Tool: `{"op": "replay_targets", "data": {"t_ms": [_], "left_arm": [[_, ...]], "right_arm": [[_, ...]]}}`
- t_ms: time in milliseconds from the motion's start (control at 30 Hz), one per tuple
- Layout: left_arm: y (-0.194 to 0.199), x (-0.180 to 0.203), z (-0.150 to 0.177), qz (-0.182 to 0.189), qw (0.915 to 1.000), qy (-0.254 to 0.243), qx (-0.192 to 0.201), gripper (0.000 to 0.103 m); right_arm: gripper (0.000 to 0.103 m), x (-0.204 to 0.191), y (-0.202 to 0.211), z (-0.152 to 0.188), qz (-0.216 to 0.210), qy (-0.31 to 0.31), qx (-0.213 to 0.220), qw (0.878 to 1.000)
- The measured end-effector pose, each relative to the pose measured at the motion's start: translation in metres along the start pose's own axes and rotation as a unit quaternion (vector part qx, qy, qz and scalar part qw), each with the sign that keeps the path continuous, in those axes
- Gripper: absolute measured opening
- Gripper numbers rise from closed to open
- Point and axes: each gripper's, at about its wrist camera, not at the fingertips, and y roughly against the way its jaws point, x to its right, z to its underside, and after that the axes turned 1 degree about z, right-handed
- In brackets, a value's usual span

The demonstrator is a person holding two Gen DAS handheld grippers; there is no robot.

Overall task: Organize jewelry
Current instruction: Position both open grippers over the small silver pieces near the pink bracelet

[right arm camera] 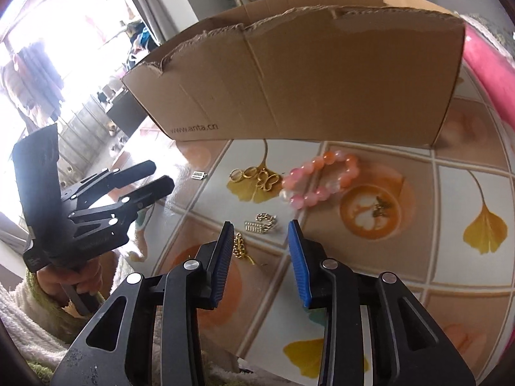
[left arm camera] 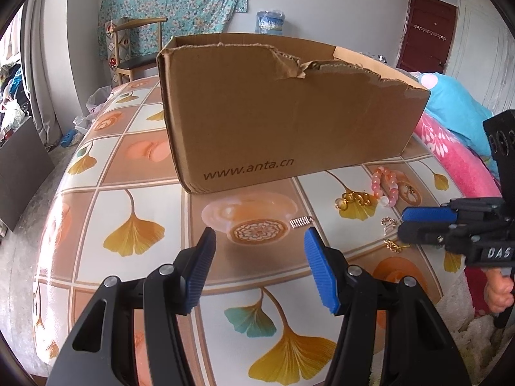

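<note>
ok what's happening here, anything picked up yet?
Nothing yet. A person holds both grippers over the table. The left gripper hangs open and empty near a small silver clasp. The right gripper is open over a silver chain piece. A pink bead bracelet and gold pieces lie before the cardboard box.

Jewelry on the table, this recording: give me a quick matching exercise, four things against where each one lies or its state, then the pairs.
Things:
1. pink bead bracelet
2. small silver clasp
3. cardboard box
4. left gripper

Places or states:
A. stands on the table behind the jewelry, top edge torn
B. lies alone just beyond the left gripper's tips
C. jaws apart, nothing between them
D. lies close in front of the box, beside the gold rings

Pairs: 1-D, 2-B, 3-A, 4-C
</note>
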Motion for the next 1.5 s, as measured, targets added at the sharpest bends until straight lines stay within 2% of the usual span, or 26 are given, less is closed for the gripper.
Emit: {"op": "replay_targets", "data": {"t_ms": [233, 400, 567, 833, 933, 1267, 1500], "left_arm": [[-0.005, 0.006, -0.008, 0.004, 0.9999, -0.010, -0.002, 0.056], [-0.010, 0.013, -0.015, 0.025, 0.9997, -0.004, -0.008, 0.056], [-0.022, 0.023, -0.016, 0.014, 0.9993, -0.007, -0.034, 0.044], [-0.026, 0.030, -0.021, -0.001, 0.9989, -0.008, -0.045, 0.034], [-0.027, 0.036, -0.022, -0.019, 0.9984, -0.023, -0.049, 0.026], [-0.031, 0.048, -0.025, -0.032, 0.9970, -0.050, -0.050, 0.014], [-0.030, 0.048, -0.023, -0.032, 0.9970, -0.055, -0.043, 0.013]], "right_arm": [[0.032, 0.003, -0.004, -0.003, 0.003, -0.011, 0.005, 1.000], [0.032, 0.012, 0.006, -0.002, 0.007, -0.026, 0.012, 1.000], [0.032, 0.015, 0.008, 0.000, 0.005, -0.027, 0.018, 0.999], [0.032, 0.025, 0.021, 0.005, -0.005, -0.030, 0.027, 0.999], [0.032, 0.026, 0.022, 0.006, -0.008, -0.031, 0.030, 0.999], [0.031, 0.026, 0.026, 0.009, -0.005, -0.025, 0.034, 0.999], [0.032, 0.027, 0.027, 0.009, 0.000, -0.025, 0.032, 0.999]]}}
